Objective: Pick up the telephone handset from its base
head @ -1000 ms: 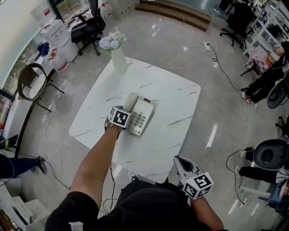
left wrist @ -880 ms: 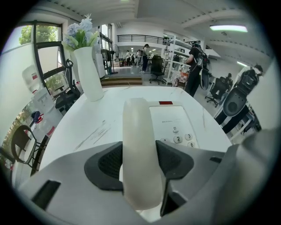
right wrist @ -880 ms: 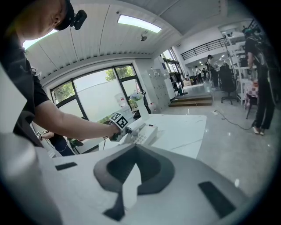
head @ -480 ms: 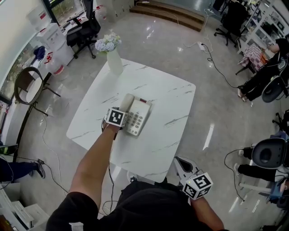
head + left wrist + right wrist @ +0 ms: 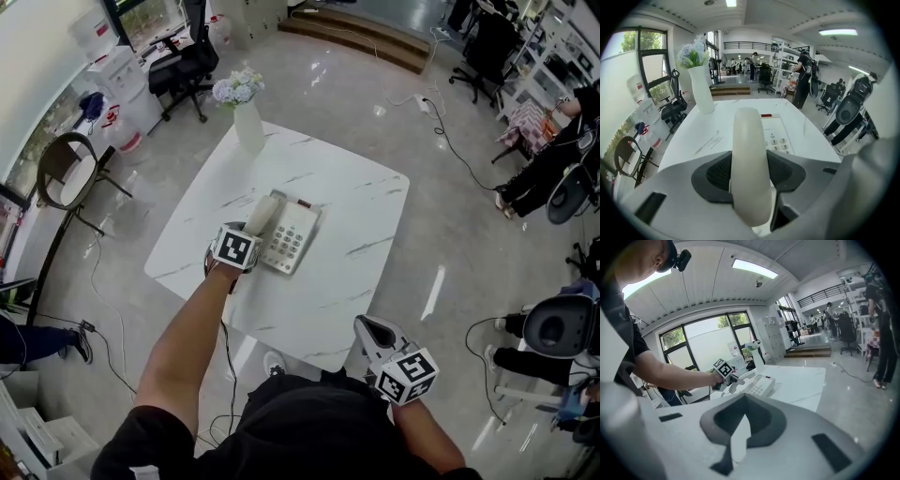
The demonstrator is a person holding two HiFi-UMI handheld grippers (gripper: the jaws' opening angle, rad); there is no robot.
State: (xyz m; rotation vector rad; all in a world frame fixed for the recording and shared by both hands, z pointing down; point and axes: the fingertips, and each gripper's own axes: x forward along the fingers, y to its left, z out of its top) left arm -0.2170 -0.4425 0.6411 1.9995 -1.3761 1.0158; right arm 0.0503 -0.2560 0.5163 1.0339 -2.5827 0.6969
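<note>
Since a second ago, your left gripper [image 5: 253,232] is rising from the white table [image 5: 356,206], and the handset [image 5: 265,214] is coming up with it off the left side of the phone base [image 5: 292,239]. Its jaws are clamping the handset toward its near end (pads [image 5: 717,173] pressing both sides). Your right gripper [image 5: 366,328] is hanging past the table's near edge, jaws pressed together on nothing, well apart from the phone.

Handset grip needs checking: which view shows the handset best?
Left gripper view: the handset fills the frame, between the dark fingers. Head view shows it small beside the base; right gripper view, tiny and distant.
</note>
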